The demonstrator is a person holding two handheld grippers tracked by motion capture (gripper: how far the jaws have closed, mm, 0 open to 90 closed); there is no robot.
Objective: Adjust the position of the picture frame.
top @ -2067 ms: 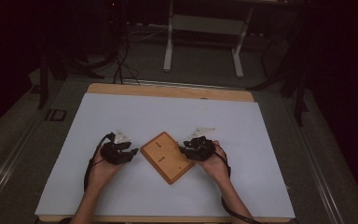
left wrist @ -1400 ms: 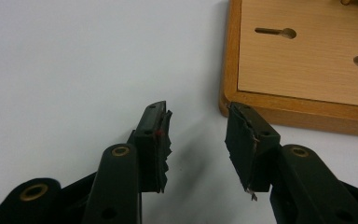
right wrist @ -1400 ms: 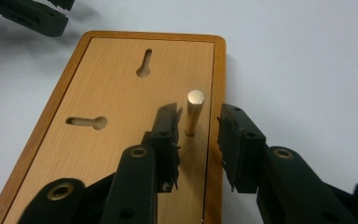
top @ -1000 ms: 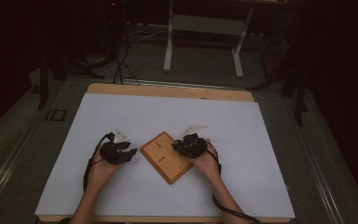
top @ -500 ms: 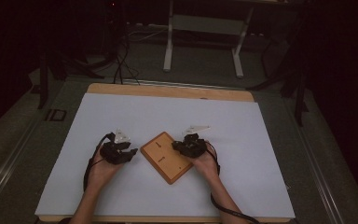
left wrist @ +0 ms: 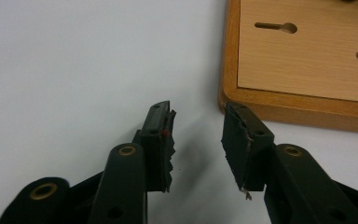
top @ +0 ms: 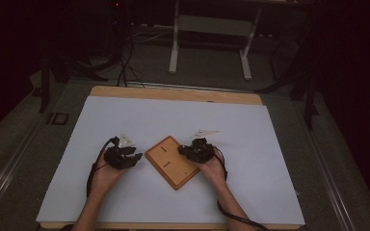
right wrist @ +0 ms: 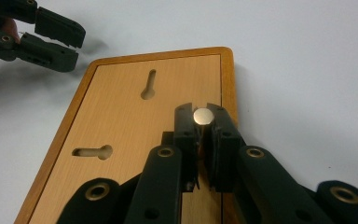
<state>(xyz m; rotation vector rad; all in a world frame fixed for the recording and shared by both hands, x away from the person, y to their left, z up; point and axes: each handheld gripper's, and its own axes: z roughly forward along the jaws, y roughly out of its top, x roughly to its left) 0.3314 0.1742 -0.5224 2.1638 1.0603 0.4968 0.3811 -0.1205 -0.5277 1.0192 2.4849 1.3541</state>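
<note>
- High view: compared with two seconds earlier, the right claw (top: 187, 152) is seen shifted onto the board (top: 172, 161), which lies unmoved mid-table (top: 125, 115) between both hands.
- A small round metal peg (right wrist: 203, 116) is pinched by the right claw.
- The left claw (left wrist: 196, 128), spread with nothing between, has just been narrowing beside the board's rounded corner.
- Smooth wood, a raised rim and keyhole slots (right wrist: 148, 86) are shown.

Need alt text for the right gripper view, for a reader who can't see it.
The right claw is shut on a small round metal knob above a wooden board with two keyhole slots, lying on a white table. The left claw hovers near the board's far corner, at upper left.
</note>
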